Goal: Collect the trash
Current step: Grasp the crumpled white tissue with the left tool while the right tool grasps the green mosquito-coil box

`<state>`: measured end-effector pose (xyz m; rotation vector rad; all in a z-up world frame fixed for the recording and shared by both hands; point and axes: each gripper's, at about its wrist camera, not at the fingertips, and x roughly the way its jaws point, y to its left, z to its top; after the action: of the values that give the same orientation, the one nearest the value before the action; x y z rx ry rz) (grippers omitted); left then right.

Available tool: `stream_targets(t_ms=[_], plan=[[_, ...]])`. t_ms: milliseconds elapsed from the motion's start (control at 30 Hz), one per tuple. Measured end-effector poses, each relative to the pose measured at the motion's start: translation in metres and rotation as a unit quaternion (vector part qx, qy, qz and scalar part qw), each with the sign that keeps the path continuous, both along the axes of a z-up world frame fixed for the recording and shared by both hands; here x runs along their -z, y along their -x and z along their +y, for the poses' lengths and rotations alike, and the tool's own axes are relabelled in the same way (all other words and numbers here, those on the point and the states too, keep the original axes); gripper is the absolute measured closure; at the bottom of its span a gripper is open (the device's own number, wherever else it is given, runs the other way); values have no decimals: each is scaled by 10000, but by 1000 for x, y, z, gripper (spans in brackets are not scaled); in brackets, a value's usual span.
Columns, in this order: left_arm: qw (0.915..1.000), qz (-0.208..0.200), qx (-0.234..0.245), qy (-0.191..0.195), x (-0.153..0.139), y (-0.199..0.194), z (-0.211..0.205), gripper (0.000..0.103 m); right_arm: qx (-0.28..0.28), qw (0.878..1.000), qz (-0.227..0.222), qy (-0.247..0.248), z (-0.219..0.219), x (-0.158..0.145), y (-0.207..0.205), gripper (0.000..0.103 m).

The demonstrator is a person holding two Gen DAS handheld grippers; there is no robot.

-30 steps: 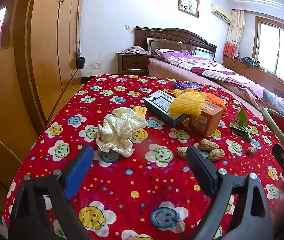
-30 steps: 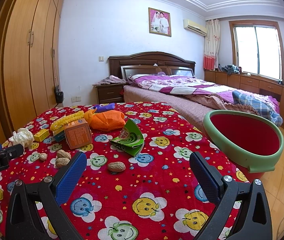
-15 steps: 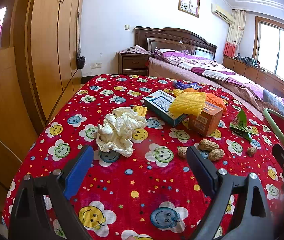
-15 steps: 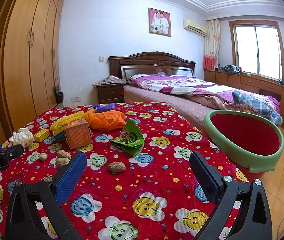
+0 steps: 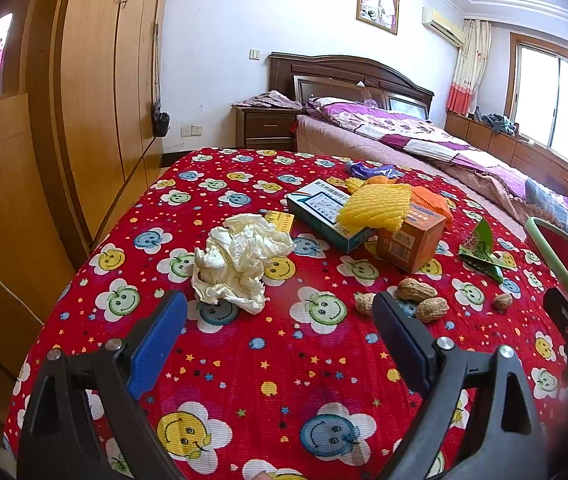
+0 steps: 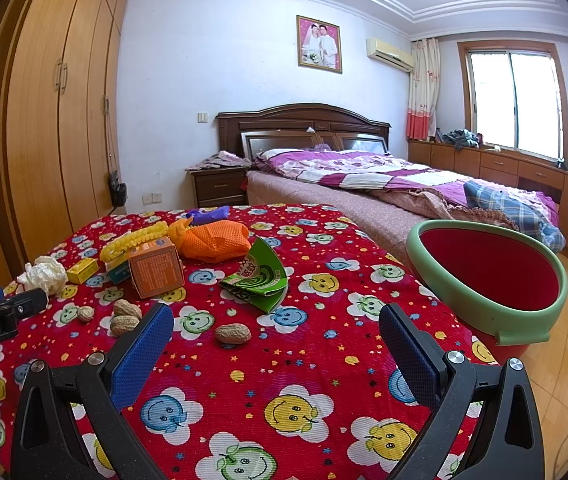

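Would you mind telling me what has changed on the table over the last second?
Nothing visibly changed. Both hand-held grippers, left and right, stay open and empty above the red cloth. The tissue, boxes, peanuts and green wrapper lie where they were, and the bin is unmoved.

Bare tablecloth [image 5: 284, 360] lies ahead of both my wide-spread grippers. Crumpled tissue [image 5: 240, 260] sits just beyond my left gripper [image 5: 280, 332]; peanuts [image 5: 415, 300] crowd its right finger. One peanut [image 6: 232, 333] lies before my right gripper [image 6: 276, 344]; the bin [image 6: 487, 280] flanks the table edge.
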<state>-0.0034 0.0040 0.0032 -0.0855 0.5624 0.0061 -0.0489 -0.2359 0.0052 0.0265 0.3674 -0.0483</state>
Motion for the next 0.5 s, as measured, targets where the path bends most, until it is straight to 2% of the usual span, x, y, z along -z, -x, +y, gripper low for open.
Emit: stream_targets(t_ms=[200, 367, 500], plan=[[10000, 28, -10, 18, 1, -2, -2, 9, 5, 10000, 50, -15, 0, 0, -1, 1], [9995, 264, 42, 185, 0, -6, 3, 10, 7, 9997, 166, -175, -6, -3, -5, 1], [9997, 237, -1, 24, -10, -11, 8, 10, 111, 9984, 382, -392, -16, -9, -11, 1]])
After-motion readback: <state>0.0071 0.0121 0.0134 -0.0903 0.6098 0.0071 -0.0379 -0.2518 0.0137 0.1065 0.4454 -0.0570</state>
